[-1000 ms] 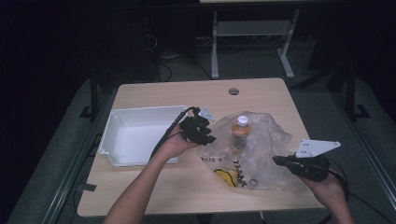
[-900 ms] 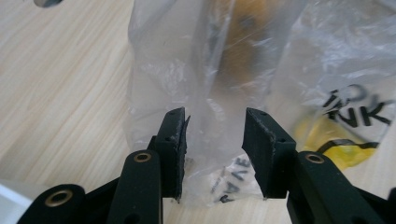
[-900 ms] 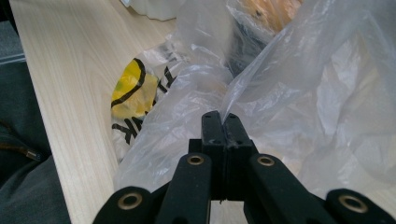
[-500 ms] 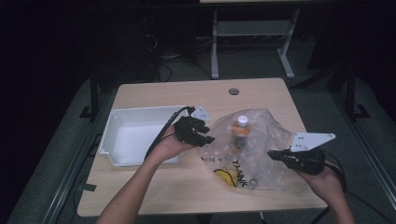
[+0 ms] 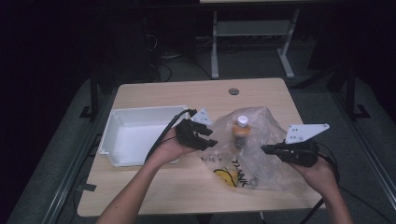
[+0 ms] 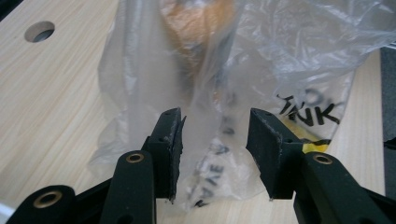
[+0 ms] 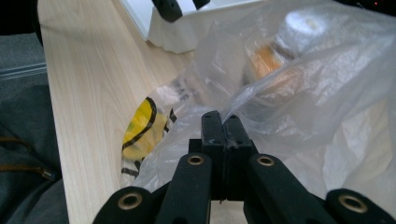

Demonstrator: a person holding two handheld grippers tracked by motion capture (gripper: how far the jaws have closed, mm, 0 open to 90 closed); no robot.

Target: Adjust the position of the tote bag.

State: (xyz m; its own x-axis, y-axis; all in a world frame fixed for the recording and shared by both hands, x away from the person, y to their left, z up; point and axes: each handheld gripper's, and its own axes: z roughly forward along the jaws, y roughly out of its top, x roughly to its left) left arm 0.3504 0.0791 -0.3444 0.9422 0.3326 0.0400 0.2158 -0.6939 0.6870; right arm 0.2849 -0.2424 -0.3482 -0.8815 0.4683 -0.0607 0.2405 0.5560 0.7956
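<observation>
Clear plastic bag (image 5: 252,144) lies between your grippers, bottle (image 5: 241,127) inside. Left gripper (image 6: 214,154): your jaws have just been opening, film slack between them, unpinched. Right gripper (image 7: 223,135): jaws together, clamped on a fold. Pull harder on that one pinch and the film may tear or the bottle topple.

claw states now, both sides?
Left claw: open, jaws just been opening, plastic bag between them, not pinched.
Right claw: shut on plastic bag.

Light wooden bench (image 5: 154,196) with a round hole (image 5: 234,91) near its far edge. Dark grey floor (image 5: 56,158) surrounds it; white frame (image 5: 252,32) beyond; room dim.
</observation>
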